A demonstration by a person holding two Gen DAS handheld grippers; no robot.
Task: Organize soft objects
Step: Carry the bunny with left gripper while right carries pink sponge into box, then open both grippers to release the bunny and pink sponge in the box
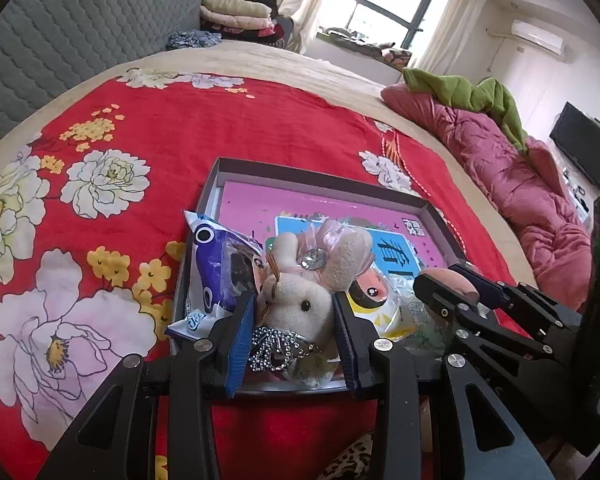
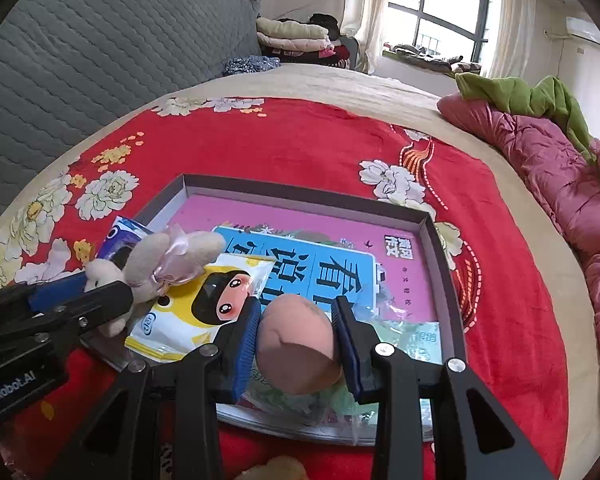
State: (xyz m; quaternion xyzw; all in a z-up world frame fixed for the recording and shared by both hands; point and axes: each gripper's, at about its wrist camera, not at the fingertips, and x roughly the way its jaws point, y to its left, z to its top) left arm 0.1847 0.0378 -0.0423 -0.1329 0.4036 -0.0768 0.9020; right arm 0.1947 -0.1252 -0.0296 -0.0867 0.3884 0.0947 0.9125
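On the red floral blanket (image 1: 220,128) stands a shallow box (image 1: 320,178). At its left we see a blue snack packet (image 1: 214,268). Next, our left gripper (image 1: 294,320) is closed around a plush rabbit (image 1: 300,300). Beside it lies a yellow packet (image 2: 204,304). At right, our right gripper (image 2: 296,340) squeezes a pink plush ball (image 2: 296,344) over the box.

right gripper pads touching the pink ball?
Touching. Right wrist view: both blue pads of the right gripper press against the pink ball, no gap either side.

Plush rabbit (image 1: 300,304), pinkish ball (image 2: 298,346), perhaps boxed.
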